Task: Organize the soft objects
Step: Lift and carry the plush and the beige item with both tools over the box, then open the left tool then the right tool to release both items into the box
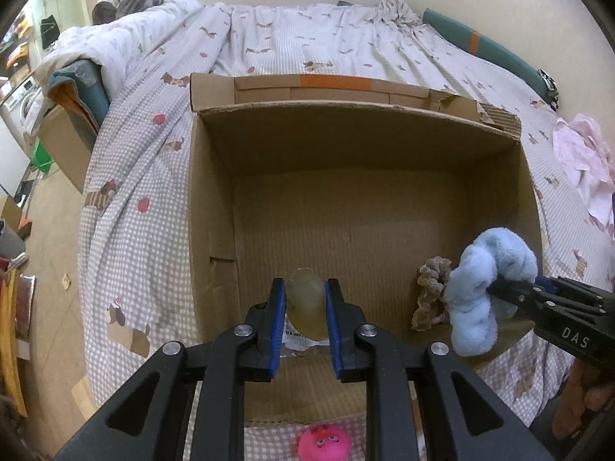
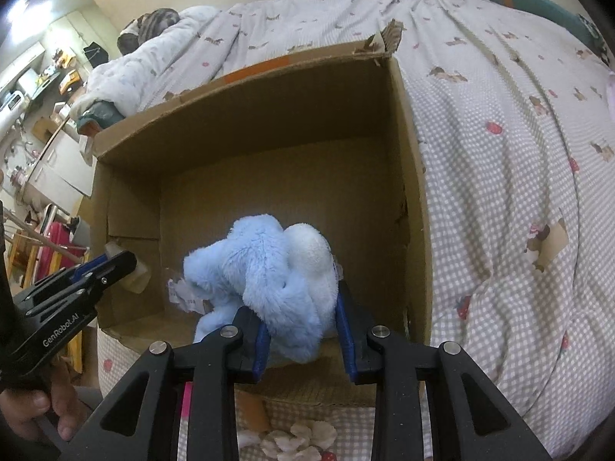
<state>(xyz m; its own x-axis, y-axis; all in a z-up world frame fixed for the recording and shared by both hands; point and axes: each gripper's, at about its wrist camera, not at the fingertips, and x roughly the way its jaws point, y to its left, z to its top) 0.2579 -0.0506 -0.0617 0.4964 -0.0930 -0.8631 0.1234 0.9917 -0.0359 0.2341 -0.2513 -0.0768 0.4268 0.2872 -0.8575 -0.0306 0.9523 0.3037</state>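
The bed (image 1: 346,38) fills the scene, spread with a checked sheet (image 2: 499,192) printed with little dogs, a rumpled quilt (image 1: 127,38) bunched at its far left corner. Sitting on it is the open box (image 1: 215,199), flaps up, floor mostly bare. Over at the bed's right edge lies a pink cloth (image 1: 584,157).

Into the box come both tools. The right tongs (image 2: 303,330) are clamped on a blue plush (image 2: 269,280), fluffy and folded over on itself, with a white rounded part on top; it hangs inside the box at the near right corner, pads squeezing it from both sides. The left tongs (image 1: 305,330) pinch a yellowish toy (image 1: 307,307), translucent and squashy, with a paper tag beneath it, held low over the box's near wall.

Just beside the blue plush, inside the box, there's a small brown toy (image 1: 430,292), knobbly and upright against the right side.

Outside, on the sheet right in front of the box, a pink toy (image 1: 324,443) with a face peeks up, and a few white shell-like pieces (image 2: 296,440) lie nearby.
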